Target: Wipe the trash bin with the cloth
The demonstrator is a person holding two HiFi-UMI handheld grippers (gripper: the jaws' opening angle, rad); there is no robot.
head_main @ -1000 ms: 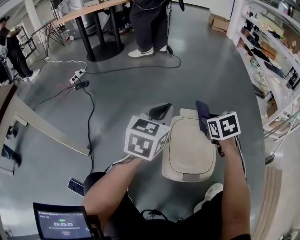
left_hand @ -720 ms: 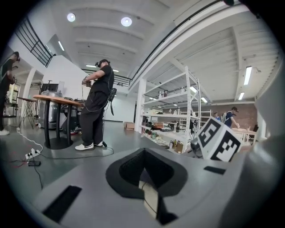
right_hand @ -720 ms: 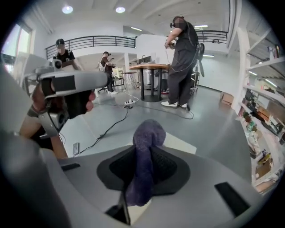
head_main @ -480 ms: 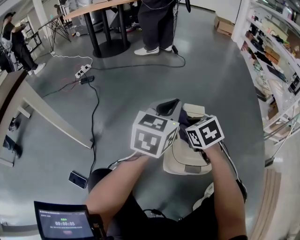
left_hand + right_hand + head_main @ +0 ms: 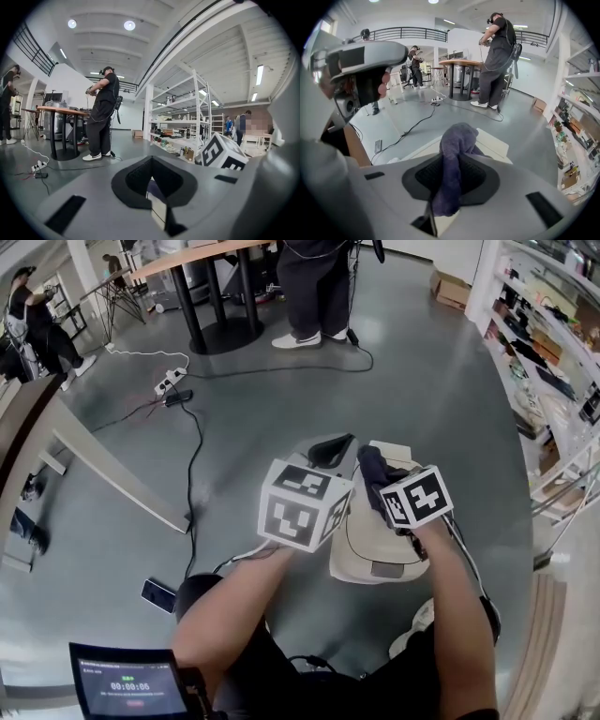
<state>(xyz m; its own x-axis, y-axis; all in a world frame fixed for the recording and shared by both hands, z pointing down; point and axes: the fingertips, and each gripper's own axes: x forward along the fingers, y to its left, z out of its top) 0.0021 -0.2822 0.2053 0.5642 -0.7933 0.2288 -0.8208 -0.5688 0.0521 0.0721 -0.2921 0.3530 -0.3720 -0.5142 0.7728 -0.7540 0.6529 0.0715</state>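
- The right tongs [image 5: 377,486] are clamped on a dark purple terry cloth [image 5: 368,465], which bunches up out of the jaws.
- The cloth hangs over the rear part of the lid of the beige plastic trash bin [image 5: 380,542], which stands on the grey floor [image 5: 234,418].
- The left tongs [image 5: 330,448] are closed with nothing in them, poised over the bin's left rear corner, just beside the cloth.
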